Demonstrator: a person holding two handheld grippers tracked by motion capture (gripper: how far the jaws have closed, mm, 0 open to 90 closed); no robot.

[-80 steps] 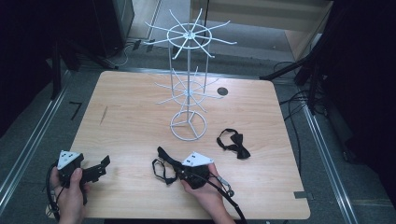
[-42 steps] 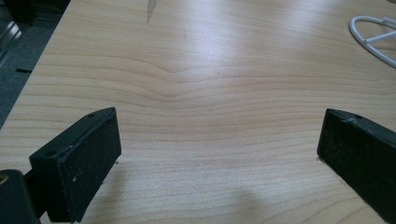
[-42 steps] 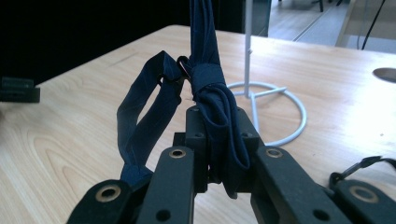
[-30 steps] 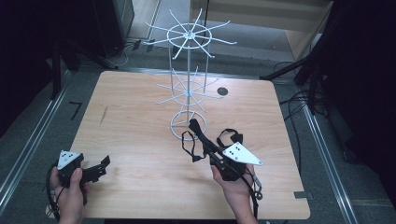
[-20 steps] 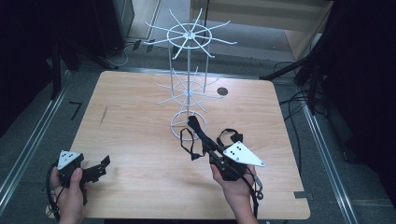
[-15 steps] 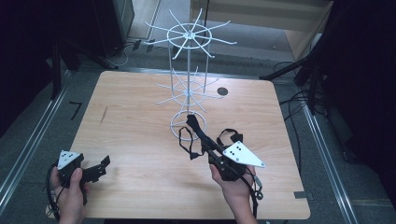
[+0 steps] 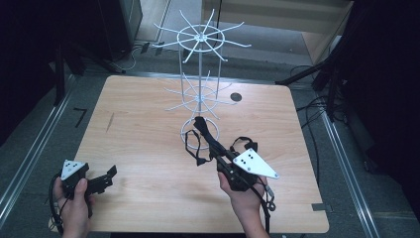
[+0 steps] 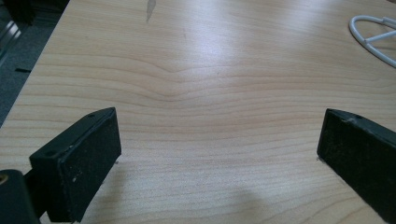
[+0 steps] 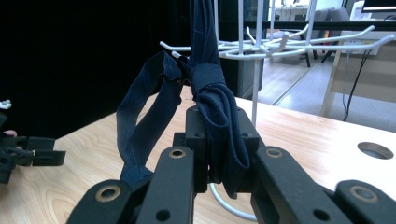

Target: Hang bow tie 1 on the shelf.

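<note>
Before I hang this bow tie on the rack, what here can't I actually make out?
- Second bow tie on the table: high view, mostly hidden behind the right gripper.
- Held bow tie: right gripper view, its upper end cut off by the top edge.
- Rack hook tips: high view, too thin to judge which is nearest.

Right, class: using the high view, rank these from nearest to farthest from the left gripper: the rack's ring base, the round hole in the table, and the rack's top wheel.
From the left gripper, at the table's near left corner:
1. Ring base, mid-table.
2. Round hole, far right of the rack.
3. Top wheel, highest, towards the far edge.
</note>
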